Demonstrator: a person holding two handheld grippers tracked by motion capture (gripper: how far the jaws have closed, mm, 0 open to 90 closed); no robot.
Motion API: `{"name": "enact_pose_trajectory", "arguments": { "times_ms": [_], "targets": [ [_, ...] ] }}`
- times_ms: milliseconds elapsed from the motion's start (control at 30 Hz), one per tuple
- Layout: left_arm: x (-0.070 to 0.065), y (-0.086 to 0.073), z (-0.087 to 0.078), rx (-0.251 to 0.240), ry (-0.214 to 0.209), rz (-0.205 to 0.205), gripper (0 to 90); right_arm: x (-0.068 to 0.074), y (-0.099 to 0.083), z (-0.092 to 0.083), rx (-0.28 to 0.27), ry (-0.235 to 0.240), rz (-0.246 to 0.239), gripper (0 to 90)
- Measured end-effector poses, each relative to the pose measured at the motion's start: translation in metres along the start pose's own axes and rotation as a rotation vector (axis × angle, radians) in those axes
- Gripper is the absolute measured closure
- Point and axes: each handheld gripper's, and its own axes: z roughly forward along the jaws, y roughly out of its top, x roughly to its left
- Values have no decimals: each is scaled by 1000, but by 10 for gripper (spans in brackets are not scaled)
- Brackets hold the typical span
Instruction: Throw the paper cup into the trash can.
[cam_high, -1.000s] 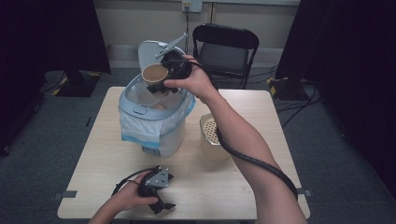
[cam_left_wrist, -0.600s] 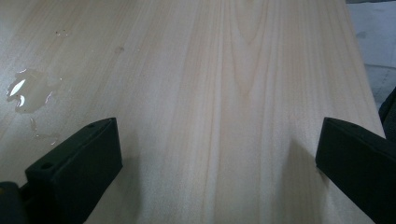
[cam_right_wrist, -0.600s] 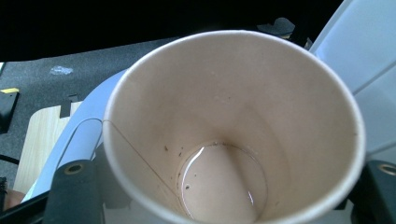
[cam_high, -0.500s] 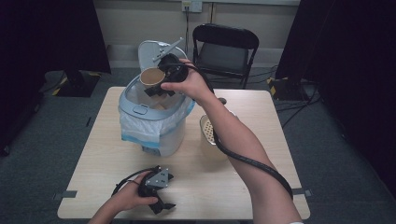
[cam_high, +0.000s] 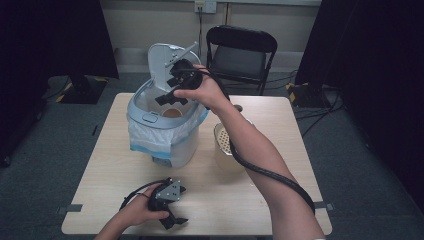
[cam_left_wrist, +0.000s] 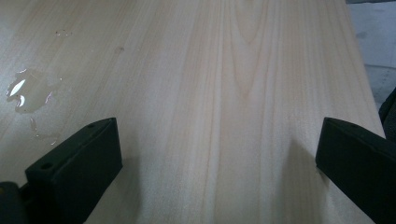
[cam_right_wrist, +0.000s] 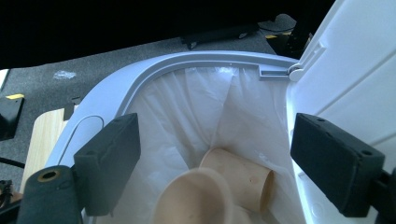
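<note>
right gripper (cam_right_wrist: 215, 163) spread over bin (cam_high: 150, 117), just been opening; right gripper view: two paper cups (cam_right_wrist: 238, 177) in liner. left gripper (cam_left_wrist: 215, 154) spread w/ nothing between, on bench (cam_left_wrist: 224, 70); left gripper view: wet patch (cam_left_wrist: 25, 91).

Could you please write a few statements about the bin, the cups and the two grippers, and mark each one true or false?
1. The bin's lid stands open. True.
2. The right gripper is clamped on a paper cup. False: its jaws have just been opening, its fingers stand apart, and the paper cup is below them, inside the bin.
3. A second cup lies on its side in the bin's white liner. True.
4. The left gripper is raised over the bin. False: it rests low at the near edge of the table, fingers apart with nothing between them.
5. The table is wholly dry. False: a small wet patch glistens near the left gripper.
</note>
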Motion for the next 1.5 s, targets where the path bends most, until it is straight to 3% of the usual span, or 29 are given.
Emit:
{"name": "enact_pose_trajectory", "arguments": {
  "times_ms": [467,867,933,1267,1500],
  "targets": [
    [1,0,-1,15,-1,19,0,3,-11,-21,19,-6,-14,147],
    [1,0,-1,17,2,14,0,4,-27,-45,27,-26,-9,150],
    [0,0,0,7,3,-3,0,3,-30,-50,31,-32,-5,150],
    [0,0,0,7,3,-2,0,-7,-49,-73,35,-74,23,154],
    [0,0,0,7,3,-3,0,-19,-55,-76,27,-107,54,159]
  ]
}}
